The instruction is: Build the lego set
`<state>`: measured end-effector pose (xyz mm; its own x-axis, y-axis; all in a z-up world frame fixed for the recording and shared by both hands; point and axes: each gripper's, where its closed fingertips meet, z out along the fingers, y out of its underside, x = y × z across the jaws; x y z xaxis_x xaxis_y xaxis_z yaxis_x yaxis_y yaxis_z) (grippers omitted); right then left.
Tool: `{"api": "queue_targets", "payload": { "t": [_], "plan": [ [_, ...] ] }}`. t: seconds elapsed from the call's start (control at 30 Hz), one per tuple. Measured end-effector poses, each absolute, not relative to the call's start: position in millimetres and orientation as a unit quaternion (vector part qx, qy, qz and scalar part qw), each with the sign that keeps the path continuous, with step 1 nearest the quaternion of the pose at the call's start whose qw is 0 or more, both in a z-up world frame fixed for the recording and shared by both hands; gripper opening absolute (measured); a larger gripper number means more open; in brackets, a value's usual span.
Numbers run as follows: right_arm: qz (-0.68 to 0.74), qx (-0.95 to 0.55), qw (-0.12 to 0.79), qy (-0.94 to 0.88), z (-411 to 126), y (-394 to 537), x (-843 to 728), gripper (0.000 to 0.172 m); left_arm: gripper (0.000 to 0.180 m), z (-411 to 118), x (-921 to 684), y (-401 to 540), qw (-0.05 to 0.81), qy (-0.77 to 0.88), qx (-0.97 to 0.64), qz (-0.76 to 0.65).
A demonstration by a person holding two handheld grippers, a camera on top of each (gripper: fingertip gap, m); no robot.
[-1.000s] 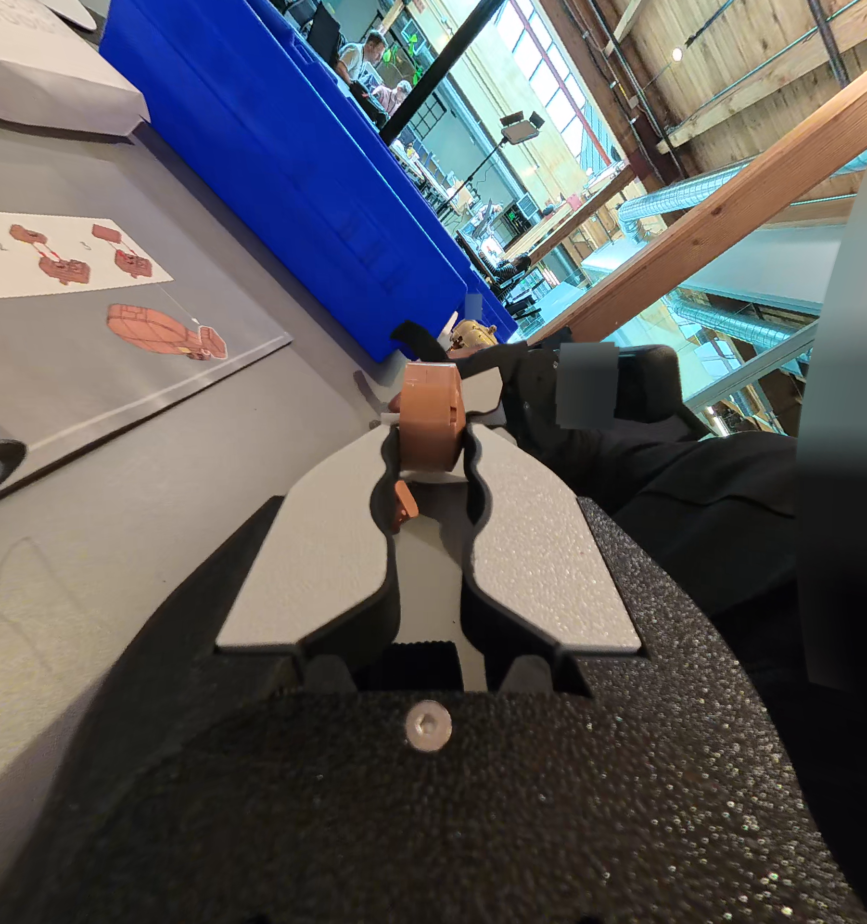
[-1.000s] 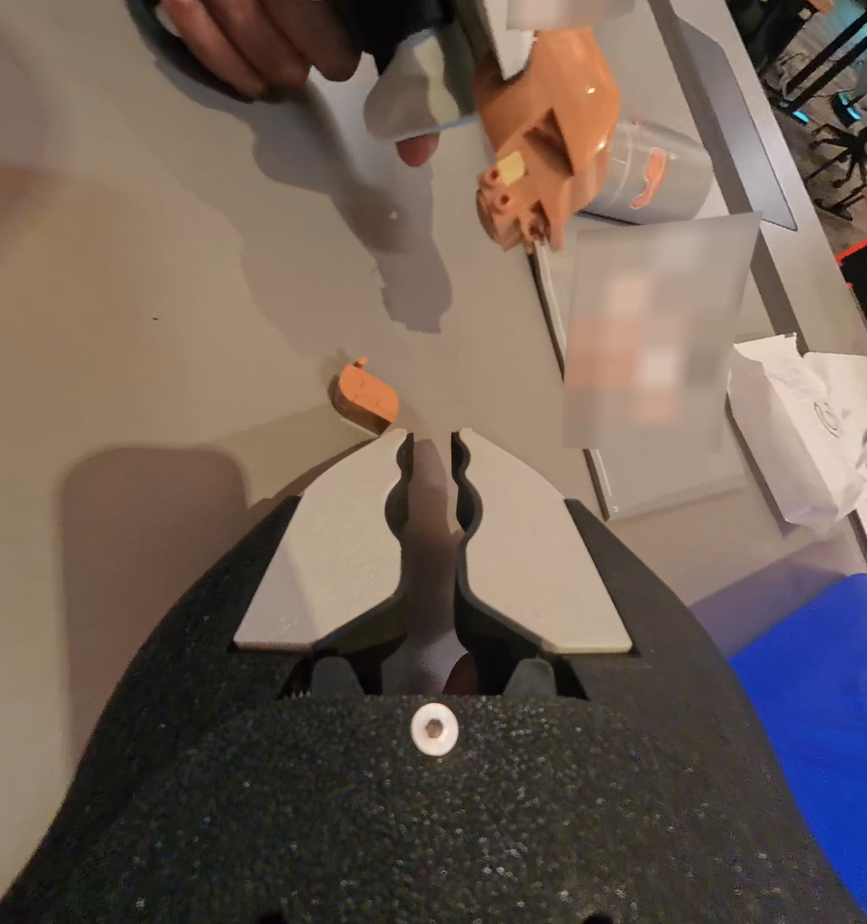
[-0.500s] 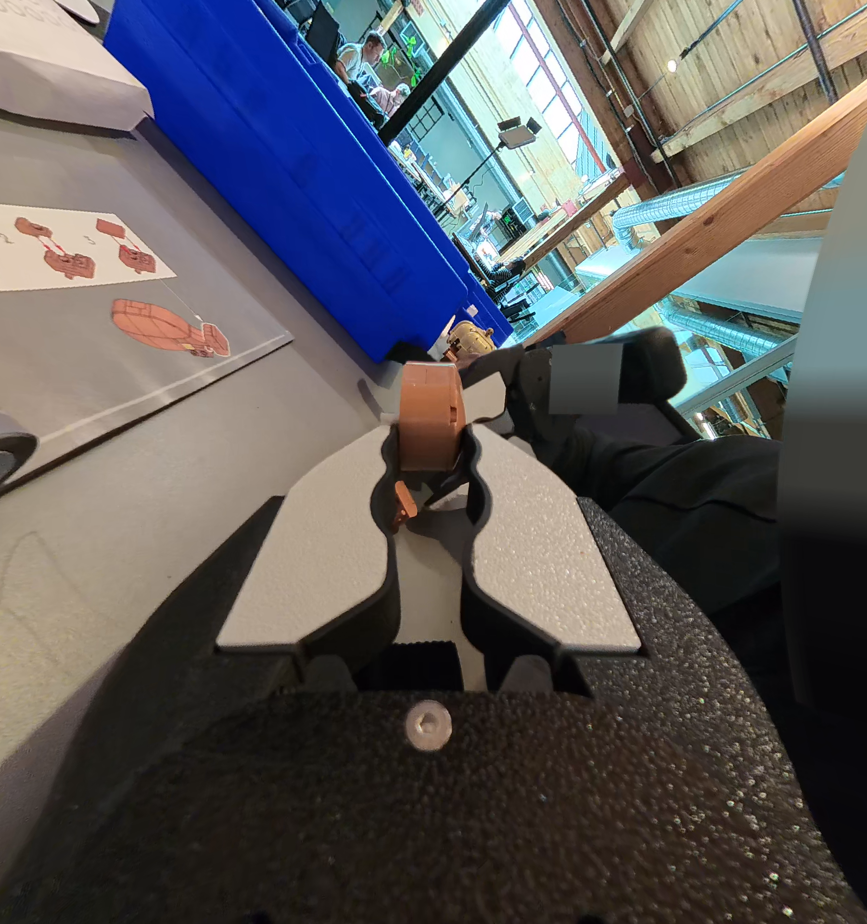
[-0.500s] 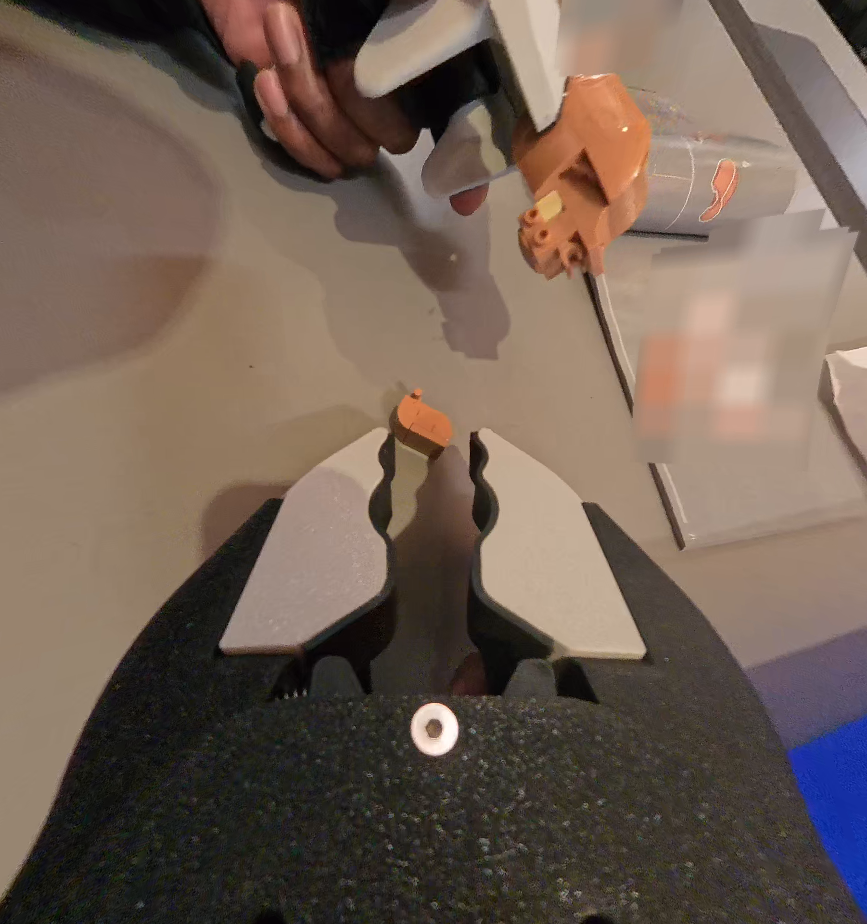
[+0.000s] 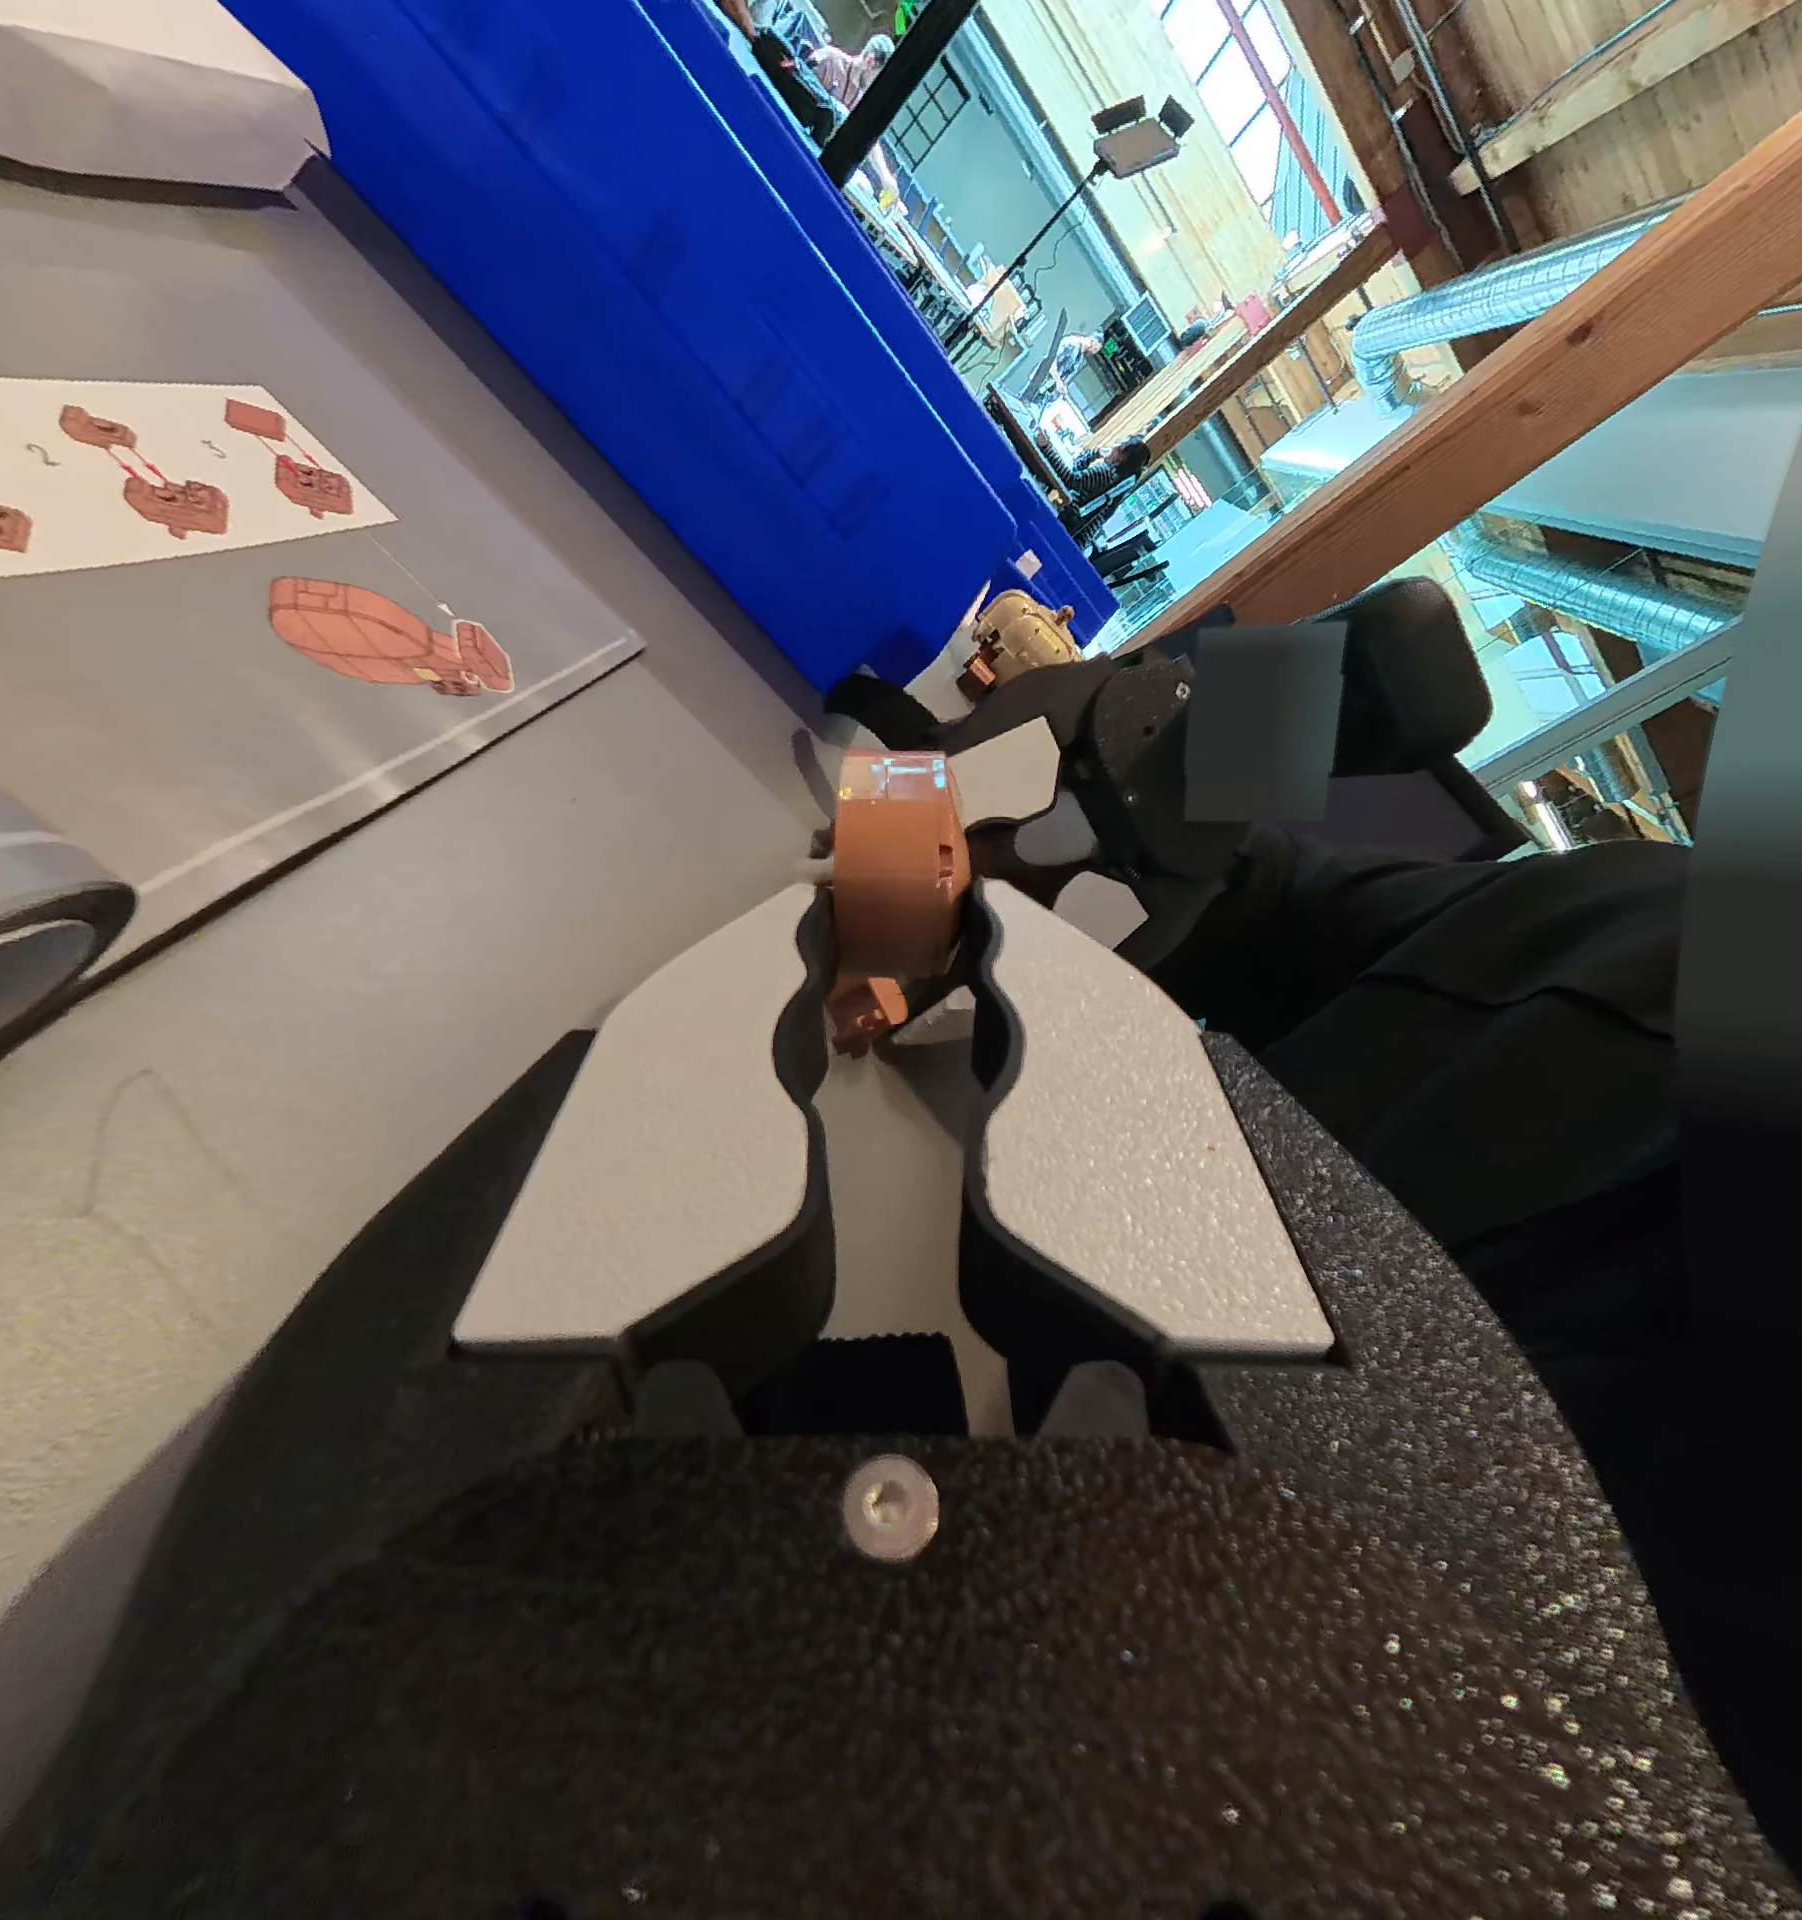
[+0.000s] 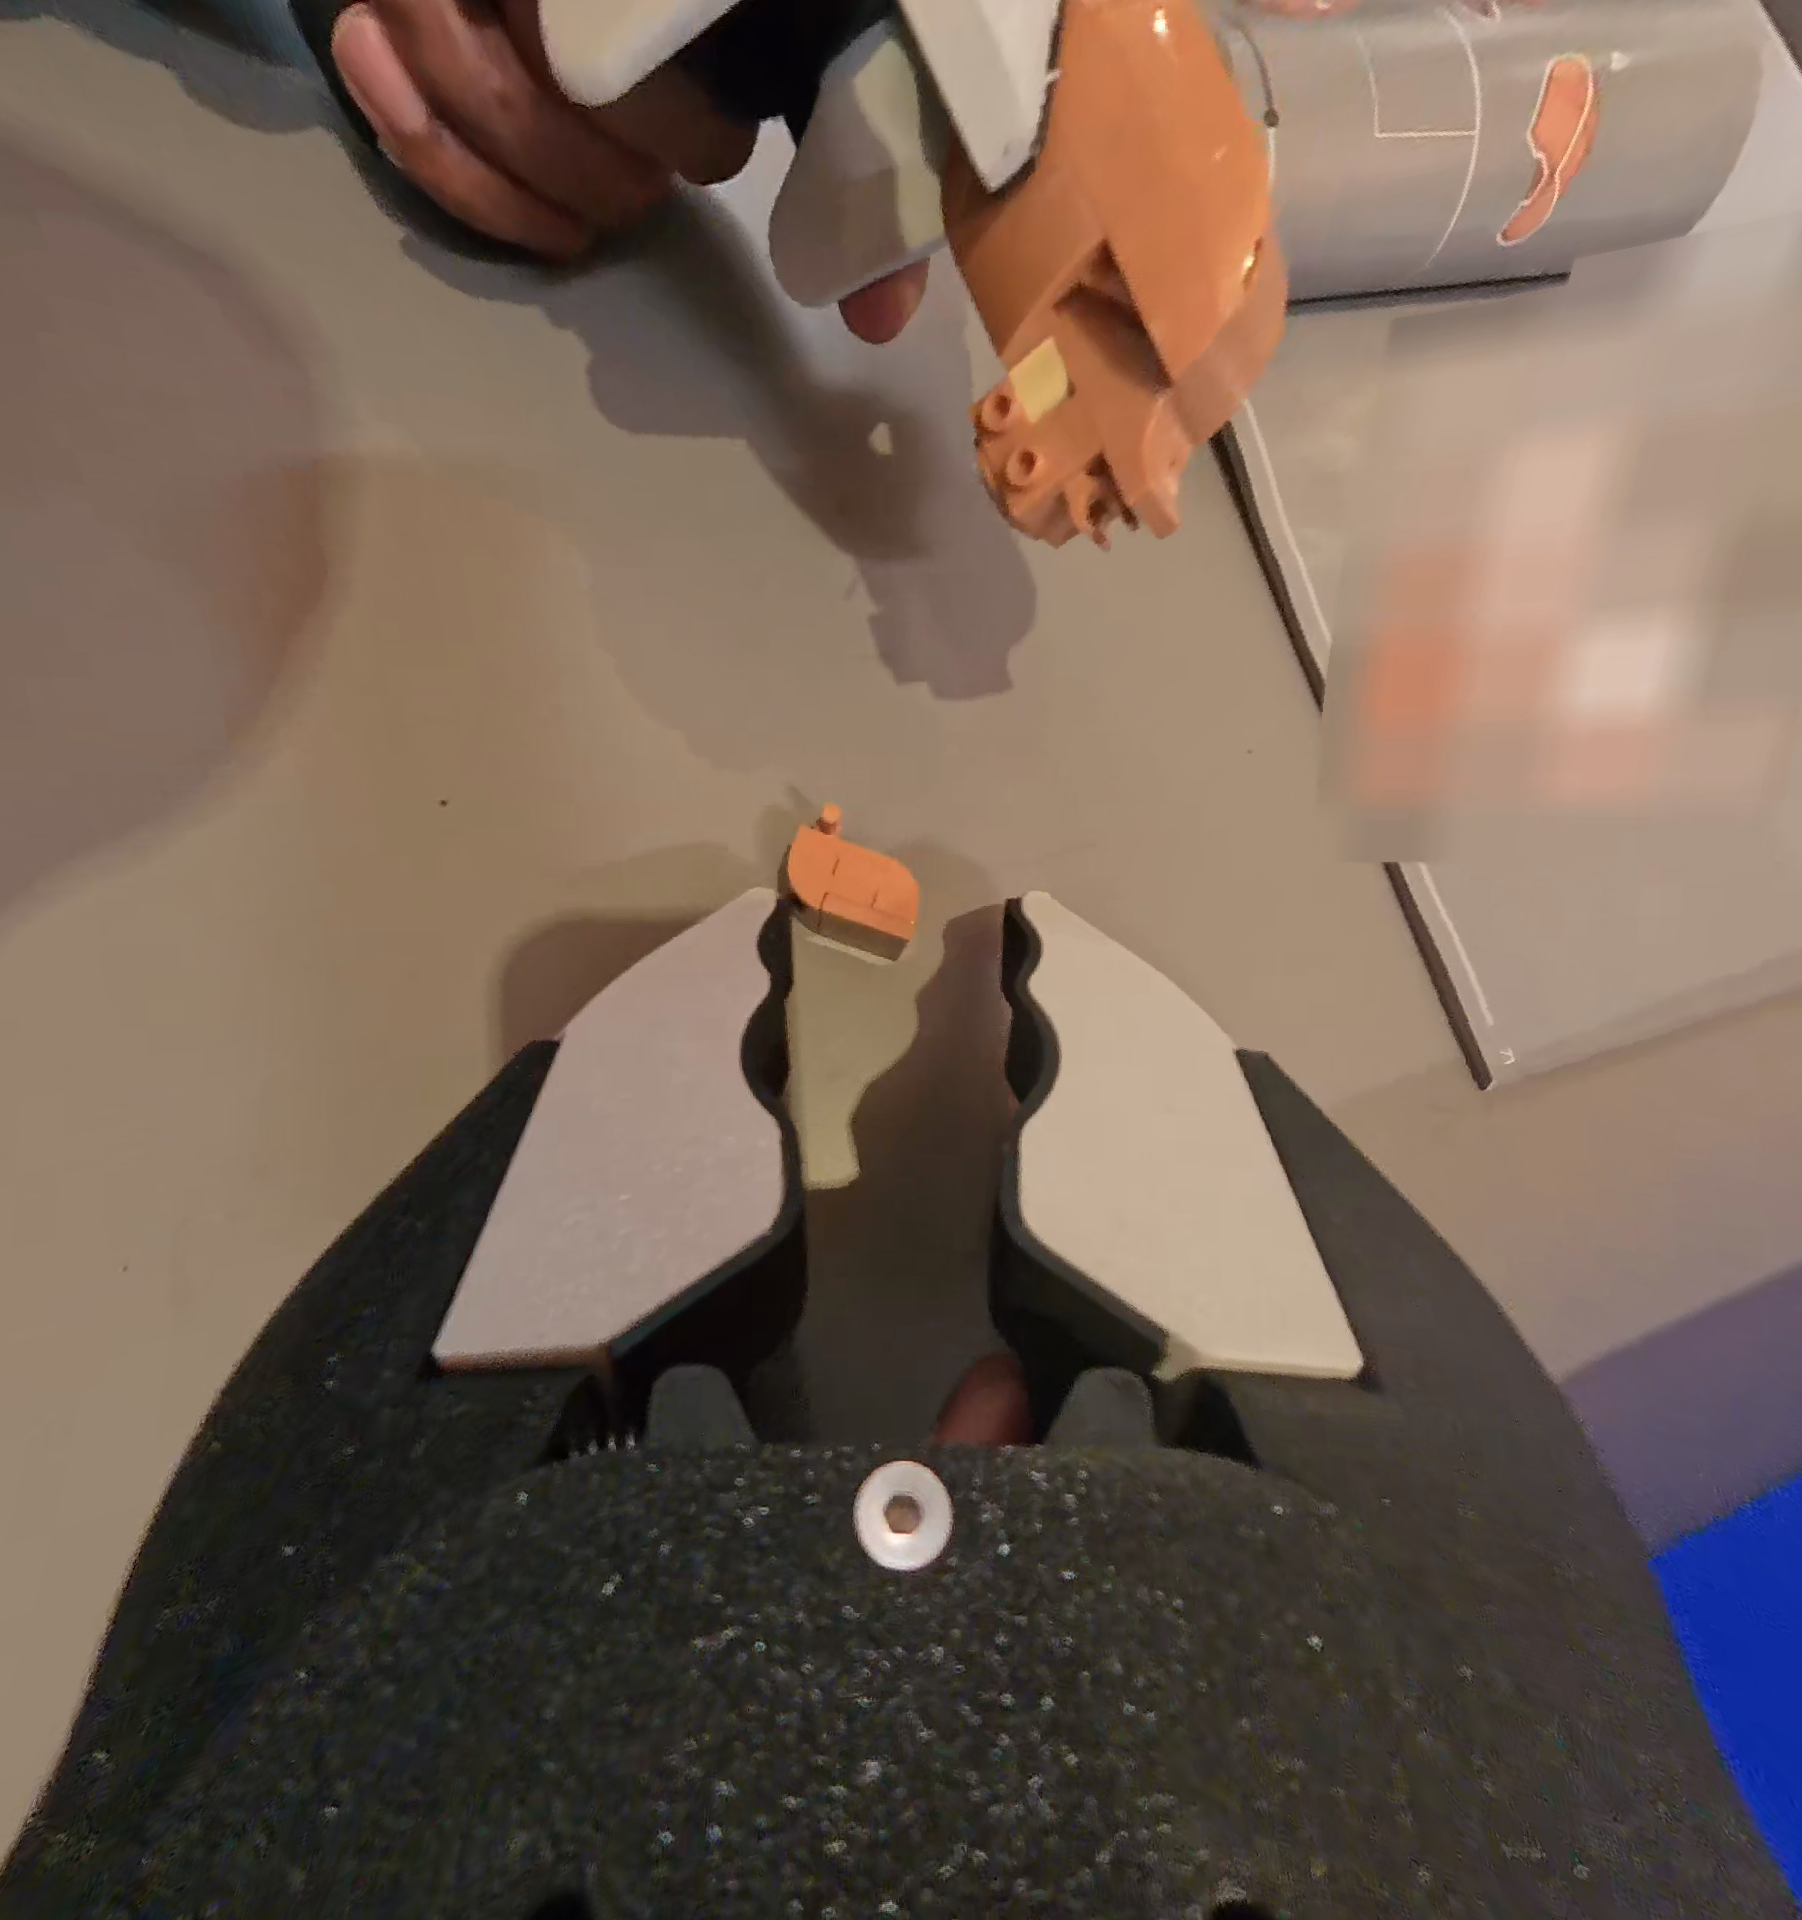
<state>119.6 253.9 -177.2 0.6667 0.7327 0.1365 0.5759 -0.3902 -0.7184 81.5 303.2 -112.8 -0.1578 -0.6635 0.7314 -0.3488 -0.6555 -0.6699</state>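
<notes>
Left hand-held gripper clamped on brick assembly; right one spread over small loose piece.

My left hand-held gripper (image 5: 892, 935) has both pads pressed on the sides of a brown brick-built assembly (image 5: 897, 862), held up off the grey worktop (image 5: 409, 987), studded end toward the right hand-held gripper (image 6: 892, 914). That one stands apart, nothing clamped: a small orange brick piece (image 6: 853, 894) lies flat on the worktop between its fingertips, nearer the left pad (image 6: 668, 1091), well clear of the other. In my judgement a good pick means centring first so both pads meet the piece together, and coming low and square so it doesn't skid. The piece's little peg points away from me, so I'd leave it free. The instruction sheet (image 5: 284, 665) lies toward the far edge, beside a blue bin (image 5: 668, 312).
</notes>
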Motion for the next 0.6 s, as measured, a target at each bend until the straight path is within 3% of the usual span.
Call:
{"api": "queue_targets", "payload": {
  "t": [0.07, 0.27, 0.43, 0.6],
  "plan": [
    [0.097, -0.831, 0.386, -0.389, -177.3, 255.8, 120.5, 0.023, 0.023, -114.4, 80.9, 302.7, 0.116, 0.400, -0.640, -0.646],
    [0.096, -0.809, 0.406, -0.414, -172.6, 256.3, 116.4, 0.022, 0.023, -120.3, 78.6, 295.9, 0.083, 0.412, -0.644, -0.639],
    [0.098, -0.703, 0.508, -0.488, -145.9, 250.6, 101.1, 0.022, 0.023, -119.7, 72.8, 279.2, 0.005, 0.413, -0.627, -0.660],
    [0.076, -0.645, 0.552, -0.523, -135.4, 246.8, 100.0, 0.022, 0.023, -119.5, 69.3, 272.8, -0.023, 0.417, -0.620, -0.664]
  ]
}}
